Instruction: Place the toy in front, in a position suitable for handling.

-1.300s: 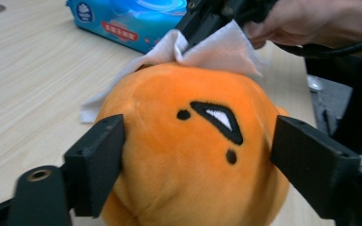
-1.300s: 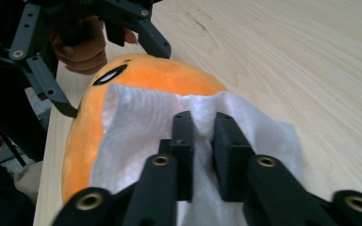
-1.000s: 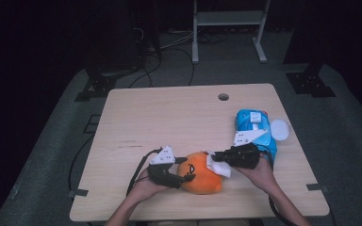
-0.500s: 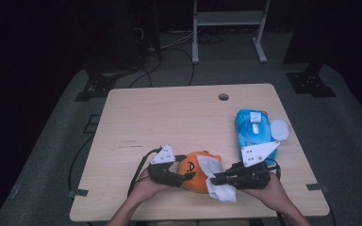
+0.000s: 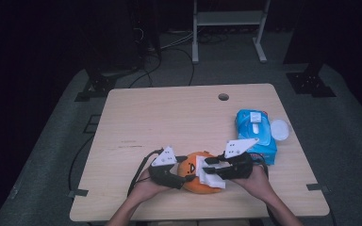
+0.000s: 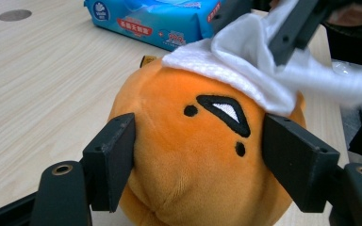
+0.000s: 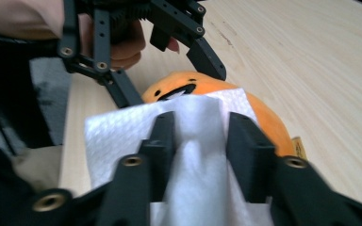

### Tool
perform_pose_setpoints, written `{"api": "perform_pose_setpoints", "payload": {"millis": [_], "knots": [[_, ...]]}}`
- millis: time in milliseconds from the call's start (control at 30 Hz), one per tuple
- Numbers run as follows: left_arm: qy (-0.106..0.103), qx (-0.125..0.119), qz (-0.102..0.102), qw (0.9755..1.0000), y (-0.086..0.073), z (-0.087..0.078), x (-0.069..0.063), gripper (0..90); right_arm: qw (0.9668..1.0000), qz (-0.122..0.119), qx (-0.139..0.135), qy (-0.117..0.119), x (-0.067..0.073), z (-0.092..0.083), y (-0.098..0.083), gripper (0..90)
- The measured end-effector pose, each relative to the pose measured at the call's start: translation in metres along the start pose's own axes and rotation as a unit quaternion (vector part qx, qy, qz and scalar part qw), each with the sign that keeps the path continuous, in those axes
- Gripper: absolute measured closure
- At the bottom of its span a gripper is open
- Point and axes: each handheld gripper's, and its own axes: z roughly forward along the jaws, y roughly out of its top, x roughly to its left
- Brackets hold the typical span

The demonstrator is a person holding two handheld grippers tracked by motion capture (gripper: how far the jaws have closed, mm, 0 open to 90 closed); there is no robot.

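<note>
An orange plush toy (image 5: 195, 176) with a stitched face sits near the table's front edge. My left gripper (image 5: 186, 170) is shut on the toy (image 6: 193, 165), one jaw on each side of it; these jaws have eased slightly wider. A white wet wipe (image 5: 214, 179) is draped over the top of the toy. My right gripper (image 5: 206, 168) comes in from the right. Its jaws have just been opening, and the wipe (image 7: 122, 132) lies loosely bunched between them (image 7: 200, 127). The toy's orange side (image 7: 264, 122) shows beyond the wipe.
A blue pack of wet wipes (image 5: 257, 134) lies at the table's right side, with a round white lid (image 5: 279, 128) beside it. A cable hole (image 5: 223, 97) sits near the far edge. Dark floor, cables and stands surround the table (image 5: 169, 117).
My right gripper dipped toward the front edge with the wipe, then came back up over the toy. Its jaws have parted. The left gripper and the toy stayed put.
</note>
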Motion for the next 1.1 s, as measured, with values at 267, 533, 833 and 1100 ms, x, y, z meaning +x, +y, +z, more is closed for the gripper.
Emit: {"api": "perform_pose_setpoints", "payload": {"millis": [267,533,833,1100], "knots": [[-0.019,0.015,0.007,0.9997,-0.001,0.002,-0.001,22.9,0.9999,0.014,-0.004,0.007,-0.007,0.011,-0.01,71.1],[-0.007,0.02,0.011,0.9997,0.0,0.003,-0.002,30.2,0.9998,0.017,-0.004,0.006,-0.011,-0.001,-0.014,81.7],[0.005,0.021,0.007,0.9997,-0.001,0.003,-0.003,31.3,0.999,0.02,0.006,-0.039,-0.011,-0.018,-0.026,83.4],[0.011,0.016,-0.007,0.9998,-0.002,0.006,-0.002,33.9,0.9994,-0.019,-0.021,-0.018,0.006,-0.004,0.003,83.6]]}}
